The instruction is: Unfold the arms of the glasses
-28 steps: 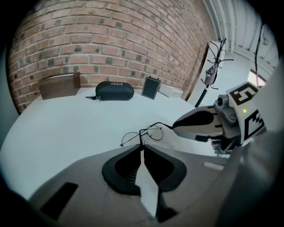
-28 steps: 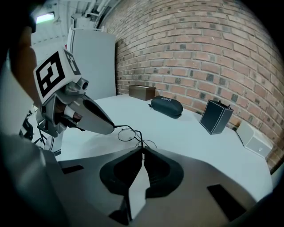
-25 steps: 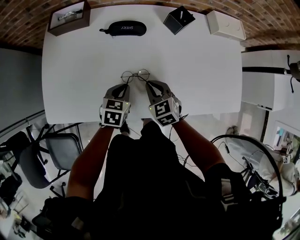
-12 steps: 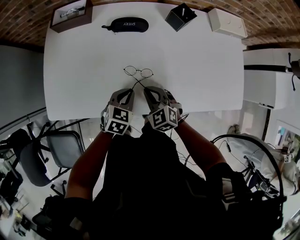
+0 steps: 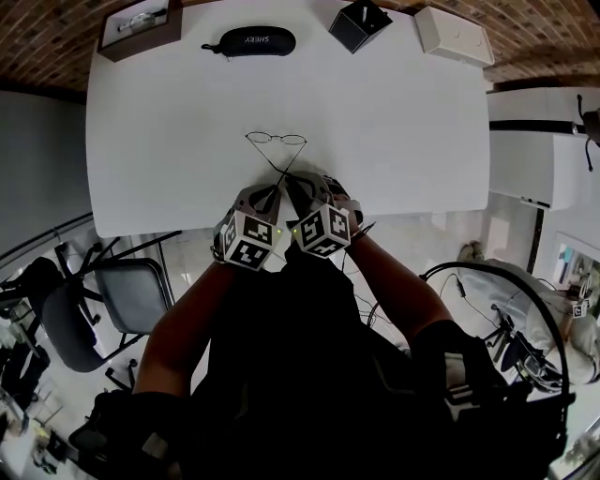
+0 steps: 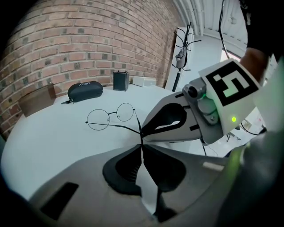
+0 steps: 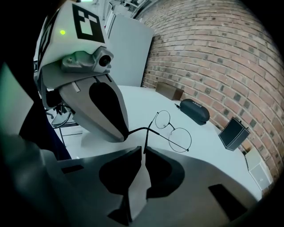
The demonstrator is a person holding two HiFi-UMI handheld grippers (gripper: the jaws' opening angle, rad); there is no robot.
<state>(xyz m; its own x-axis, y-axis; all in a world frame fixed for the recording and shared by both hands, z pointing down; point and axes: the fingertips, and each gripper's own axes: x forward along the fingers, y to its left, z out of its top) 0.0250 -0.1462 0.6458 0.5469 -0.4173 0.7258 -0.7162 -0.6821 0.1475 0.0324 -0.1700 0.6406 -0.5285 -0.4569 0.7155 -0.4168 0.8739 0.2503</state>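
**Both tongs clamped on the crossed arms of the glasses**

The thin black wire glasses with 2 round lenses [image 5: 276, 139] are over the white worktop [image 5: 169, 122], near its front edge and about in the middle of its width. Their front points away from the person. The 2 thin arms run back toward the person and cross each other, so in the head view they make an X.

The left tongs [image 5: 271, 191] are closed on the tip of 1 arm. In the left gripper view the 2 dark jaws [image 6: 142, 146] stand together, with only the wire between them. This arm goes up to the hinge of the lens on the right of that view. The right tongs [image 5: 292, 185] are closed in the same way on the tip of the other arm (the right gripper view shows the wire going in between the 2 jaws [image 7: 144, 150]). The tips of the 2 tongs are just beside each other, near the point where the arms cross. I cannot tell if the lenses touch the worktop or are lifted a little.

Along the far edge, well apart from the glasses, there are 4 things: a brown open box [image 5: 139, 26], a black zipped glasses case [image 5: 248, 40], a small black box [image 5: 359, 23] and a flat white box [image 5: 453, 39]. A red brick wall [image 6: 66, 48] is behind them.
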